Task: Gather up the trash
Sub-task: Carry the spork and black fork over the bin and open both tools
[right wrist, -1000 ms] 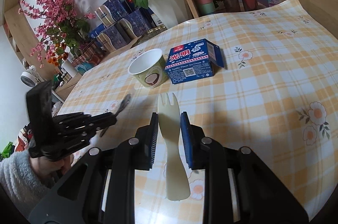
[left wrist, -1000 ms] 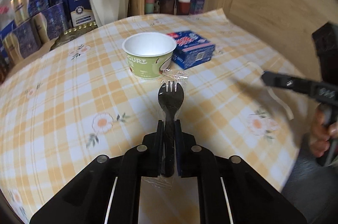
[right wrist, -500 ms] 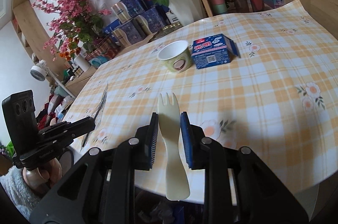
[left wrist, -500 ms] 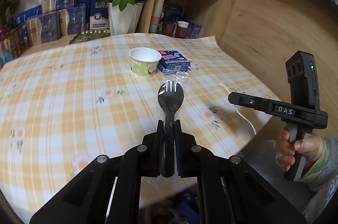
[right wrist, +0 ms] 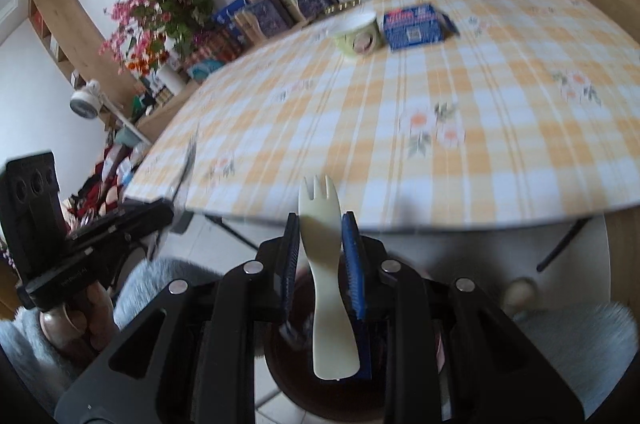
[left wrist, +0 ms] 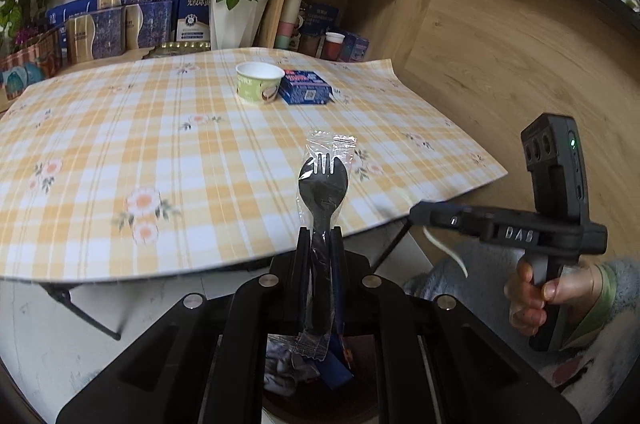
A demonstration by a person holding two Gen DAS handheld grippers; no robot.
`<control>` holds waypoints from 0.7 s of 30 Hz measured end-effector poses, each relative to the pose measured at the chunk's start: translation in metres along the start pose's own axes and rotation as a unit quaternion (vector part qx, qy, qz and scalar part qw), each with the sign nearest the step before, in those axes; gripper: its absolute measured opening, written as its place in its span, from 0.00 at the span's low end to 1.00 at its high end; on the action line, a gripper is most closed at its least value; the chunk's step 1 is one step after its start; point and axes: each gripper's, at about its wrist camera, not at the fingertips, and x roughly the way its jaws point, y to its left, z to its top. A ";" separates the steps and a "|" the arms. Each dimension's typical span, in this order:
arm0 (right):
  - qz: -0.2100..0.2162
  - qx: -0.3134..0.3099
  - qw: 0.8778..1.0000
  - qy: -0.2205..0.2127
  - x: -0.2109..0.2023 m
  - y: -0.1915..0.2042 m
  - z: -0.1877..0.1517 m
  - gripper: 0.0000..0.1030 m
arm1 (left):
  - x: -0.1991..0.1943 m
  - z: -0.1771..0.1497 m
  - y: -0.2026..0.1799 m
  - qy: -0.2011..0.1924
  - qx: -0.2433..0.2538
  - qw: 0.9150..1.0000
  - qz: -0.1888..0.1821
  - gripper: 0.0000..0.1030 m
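My left gripper (left wrist: 319,248): jaws pinched tight on a black spork in clear wrapper (left wrist: 322,192), tines pointing up/fwd, wrapper tail hanging below the pads. My right gripper (right wrist: 320,244): jaws clamped on a cream spork (right wrist: 324,264), unwrapped, tines fwd, handle end sticking out toward the cam.

Landmark = table w/ yellow checked cloth (left wrist: 140,144). Both grippers sit off its near edge, not over the cloth. Under each, below the edge, a dark round bin (right wrist: 304,384) w/ scraps inside; in left view a blue wrapper piece (left wrist: 334,372) shows in it.

On the table, far side: green yogurt cup (left wrist: 258,82), upright, empty-looking; blue carton (left wrist: 306,88) just beside it on its right, touching or nearly so, can't tell which.

Beyond the table's far edge: white vase w/ red roses (left wrist: 232,12), blue gift boxes (left wrist: 132,0), wooden shelf w/ stacked cups (left wrist: 290,20).

Right view is motion-blurred.
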 end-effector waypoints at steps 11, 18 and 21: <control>-0.020 0.020 0.996 0.079 0.040 -0.013 -0.048 0.24 | -0.002 -0.031 0.000 0.004 -0.022 1.000 0.010 0.10; -0.018 0.060 0.991 0.119 0.062 -0.027 -0.056 0.25 | 0.016 -0.038 -0.002 0.037 -0.016 0.999 0.015 0.10; -0.029 0.063 0.989 0.133 0.070 -0.028 -0.059 0.31 | 0.021 -0.041 -0.007 0.046 -0.003 0.999 0.015 0.10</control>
